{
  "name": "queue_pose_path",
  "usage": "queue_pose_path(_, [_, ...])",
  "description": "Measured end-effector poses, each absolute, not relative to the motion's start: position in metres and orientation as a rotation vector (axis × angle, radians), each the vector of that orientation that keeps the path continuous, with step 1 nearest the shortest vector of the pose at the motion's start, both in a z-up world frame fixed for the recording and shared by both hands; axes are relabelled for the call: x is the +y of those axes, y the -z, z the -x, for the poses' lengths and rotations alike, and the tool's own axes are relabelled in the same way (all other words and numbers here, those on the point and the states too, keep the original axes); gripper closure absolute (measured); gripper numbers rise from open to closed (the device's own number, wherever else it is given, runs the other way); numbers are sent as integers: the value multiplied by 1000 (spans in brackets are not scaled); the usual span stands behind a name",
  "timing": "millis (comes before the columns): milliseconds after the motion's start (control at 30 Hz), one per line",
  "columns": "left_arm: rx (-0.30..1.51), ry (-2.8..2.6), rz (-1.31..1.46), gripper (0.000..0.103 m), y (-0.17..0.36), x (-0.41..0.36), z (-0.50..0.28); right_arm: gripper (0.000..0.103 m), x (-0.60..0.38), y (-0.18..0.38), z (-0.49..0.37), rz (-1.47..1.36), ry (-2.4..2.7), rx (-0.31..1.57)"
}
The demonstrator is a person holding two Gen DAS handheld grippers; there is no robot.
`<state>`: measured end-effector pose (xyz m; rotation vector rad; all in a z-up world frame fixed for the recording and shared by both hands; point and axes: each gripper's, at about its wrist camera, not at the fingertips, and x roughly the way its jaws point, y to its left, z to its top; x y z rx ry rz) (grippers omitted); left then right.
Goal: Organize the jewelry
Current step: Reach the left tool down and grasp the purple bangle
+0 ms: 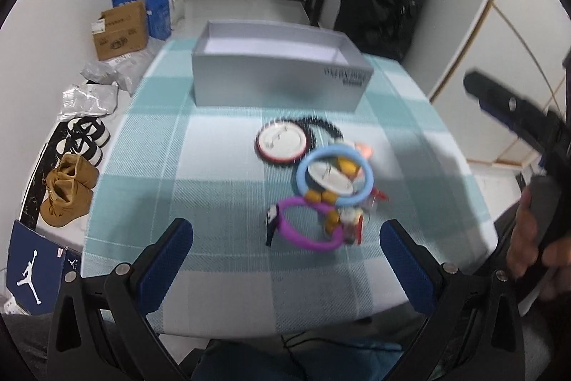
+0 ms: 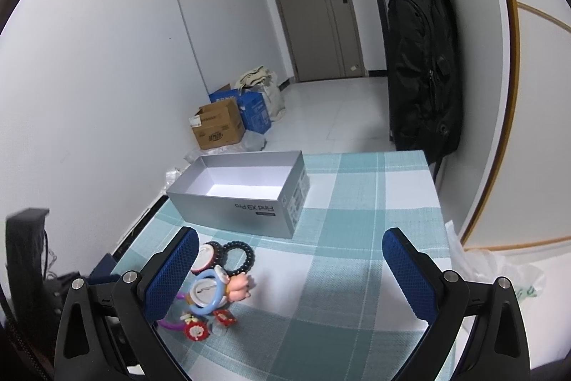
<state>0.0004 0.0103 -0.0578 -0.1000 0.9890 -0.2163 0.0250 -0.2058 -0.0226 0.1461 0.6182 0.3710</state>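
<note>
Both hand-held grippers (image 1: 285,259) (image 2: 291,268) agape (empty) | jewelry pile (image 1: 321,181) before grey box (image 1: 278,84)

Each gripper (image 1: 285,259) has 2 black fingers, blue textured pads (image 2: 171,277), and silver screws (image 2: 450,276) at the joints.

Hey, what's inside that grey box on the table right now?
The grey box looks empty: the right wrist view shows its bare white floor and inner walls. The strip of floor just behind its near wall is hidden. The jewelry pile sits outside, on the checked tablecloth.
</note>
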Motion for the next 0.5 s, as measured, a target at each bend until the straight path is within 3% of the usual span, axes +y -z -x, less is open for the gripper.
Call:
queue_pose_path(233, [1052, 236, 61, 2, 69, 13, -5, 0, -205, 26, -31, -143, -370, 644])
queue_pose_path(367, [1058, 235, 63, 10, 73, 17, -7, 0, -207, 28, -33, -150, -369, 651])
queue_pose_path(500, [1073, 248, 26, 10, 80, 15, -12, 0, -208, 29, -34, -170, -375, 662])
